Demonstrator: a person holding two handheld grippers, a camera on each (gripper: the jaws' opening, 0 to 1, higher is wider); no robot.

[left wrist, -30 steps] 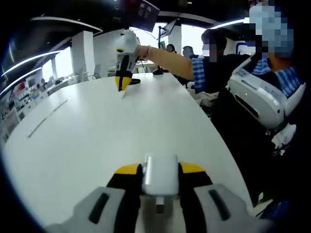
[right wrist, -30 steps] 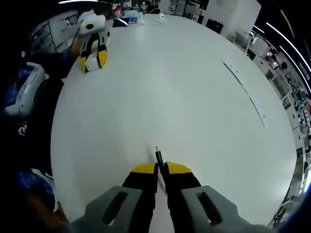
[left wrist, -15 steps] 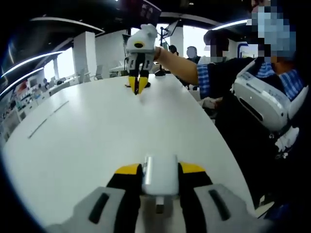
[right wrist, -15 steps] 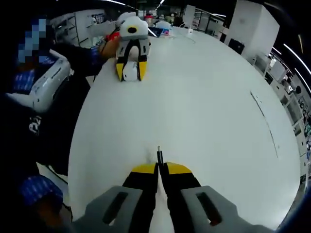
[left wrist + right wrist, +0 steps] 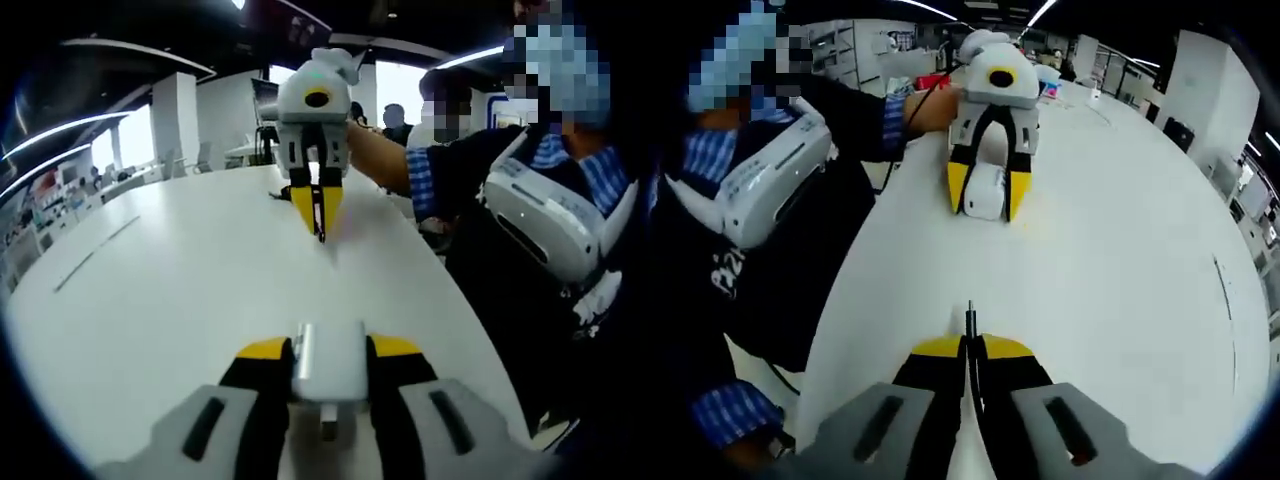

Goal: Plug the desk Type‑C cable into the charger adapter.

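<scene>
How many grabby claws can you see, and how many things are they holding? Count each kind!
Grippers: 2, the left gripper and the right gripper
White charger adapter: 1
Type-C cable plug: 1
White table: 1
Total: 5

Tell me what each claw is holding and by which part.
The left claw clamps the white charger adapter by its two side faces. The right claw pinches the Type-C cable just behind its plug tip.
</scene>
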